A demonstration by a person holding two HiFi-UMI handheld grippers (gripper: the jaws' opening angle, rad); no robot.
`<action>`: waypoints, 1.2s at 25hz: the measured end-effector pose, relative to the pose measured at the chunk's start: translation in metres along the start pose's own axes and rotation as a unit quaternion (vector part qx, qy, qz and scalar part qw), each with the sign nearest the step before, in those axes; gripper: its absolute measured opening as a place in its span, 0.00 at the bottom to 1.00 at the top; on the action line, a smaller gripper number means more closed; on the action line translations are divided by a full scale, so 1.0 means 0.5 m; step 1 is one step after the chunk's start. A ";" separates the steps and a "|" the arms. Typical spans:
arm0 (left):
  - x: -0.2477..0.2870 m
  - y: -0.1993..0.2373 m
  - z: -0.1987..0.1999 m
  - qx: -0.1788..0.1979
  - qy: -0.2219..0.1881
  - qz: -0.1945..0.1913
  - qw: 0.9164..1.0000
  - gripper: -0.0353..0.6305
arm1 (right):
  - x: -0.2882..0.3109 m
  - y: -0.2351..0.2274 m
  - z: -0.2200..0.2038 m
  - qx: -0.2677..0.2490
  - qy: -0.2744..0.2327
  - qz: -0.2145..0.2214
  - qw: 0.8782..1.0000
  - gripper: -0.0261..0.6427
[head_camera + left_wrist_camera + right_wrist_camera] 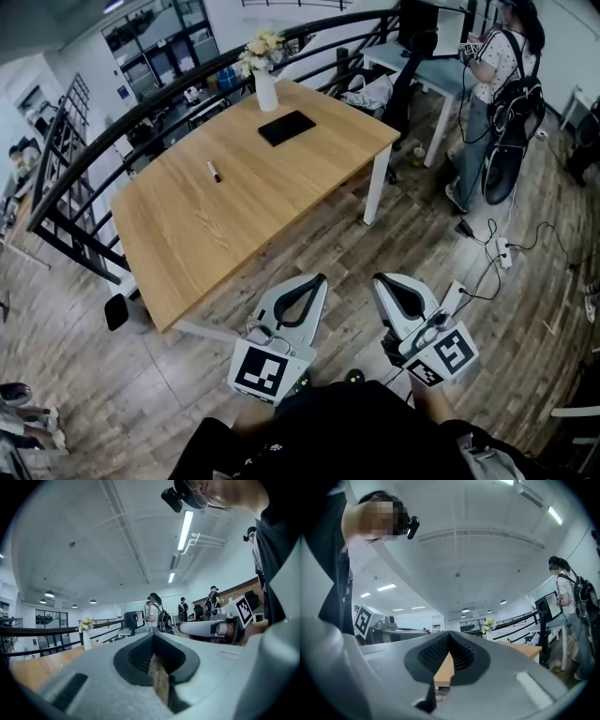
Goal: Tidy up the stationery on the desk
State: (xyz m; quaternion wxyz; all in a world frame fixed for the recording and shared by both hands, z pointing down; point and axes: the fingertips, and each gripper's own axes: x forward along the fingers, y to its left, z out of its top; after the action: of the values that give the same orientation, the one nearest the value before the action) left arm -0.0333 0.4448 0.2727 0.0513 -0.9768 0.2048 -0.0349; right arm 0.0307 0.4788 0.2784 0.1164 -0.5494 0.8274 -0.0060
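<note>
Light wooden rectangular desk on white legs (234,211) is seen from above, set at an angle beside a black metal railing (84,122). A small black-and-white marker pen (214,172) is found lying flat near the desk's railing-side edge, about midway along it. A flat black rectangular pad (286,127) is laid near the far corner, just short of a white vase of pale flowers (266,89) stood at that corner. Left gripper (322,278) and right gripper (378,278) are held side by side off the desk, over the plank floor (469,309) past its near edge. Fingers of both are pressed together, with nothing pinched. A person with a black backpack (502,84) is noted standing beyond the desk's right corner.
</note>
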 end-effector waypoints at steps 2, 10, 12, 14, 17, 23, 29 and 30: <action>0.007 -0.009 0.000 -0.002 0.001 0.001 1.000 0.04 | -0.010 -0.007 0.003 0.002 -0.002 0.000 1.000 0.05; 0.045 -0.050 0.004 -0.009 0.003 0.007 1.000 0.04 | -0.054 -0.046 0.017 0.009 -0.006 0.008 1.000 0.05; 0.055 -0.062 0.004 -0.009 0.004 0.009 1.000 0.04 | -0.066 -0.056 0.017 0.009 -0.004 0.012 1.000 0.05; 0.064 -0.075 0.004 -0.009 0.005 0.011 1.000 0.04 | -0.078 -0.063 0.016 0.011 0.000 0.016 1.000 0.05; 0.073 -0.089 0.005 -0.012 0.009 0.018 1.000 0.04 | -0.094 -0.075 0.018 0.013 0.004 0.021 1.000 0.04; 0.085 -0.105 0.002 -0.001 0.016 0.018 1.000 0.04 | -0.110 -0.089 0.011 0.018 0.004 0.025 1.000 0.04; 0.098 -0.105 -0.006 -0.008 0.018 0.016 1.000 0.04 | -0.113 -0.096 0.005 0.021 0.003 0.023 0.999 0.04; 0.103 -0.106 -0.008 -0.008 0.018 0.012 1.000 0.04 | -0.115 -0.099 0.004 0.020 0.004 0.021 1.000 0.04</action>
State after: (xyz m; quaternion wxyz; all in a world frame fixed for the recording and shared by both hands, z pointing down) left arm 0.0346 0.4720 0.2854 0.0402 -0.9739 0.2179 -0.0499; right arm 0.0974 0.5116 0.2940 0.1246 -0.5293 0.8390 -0.0221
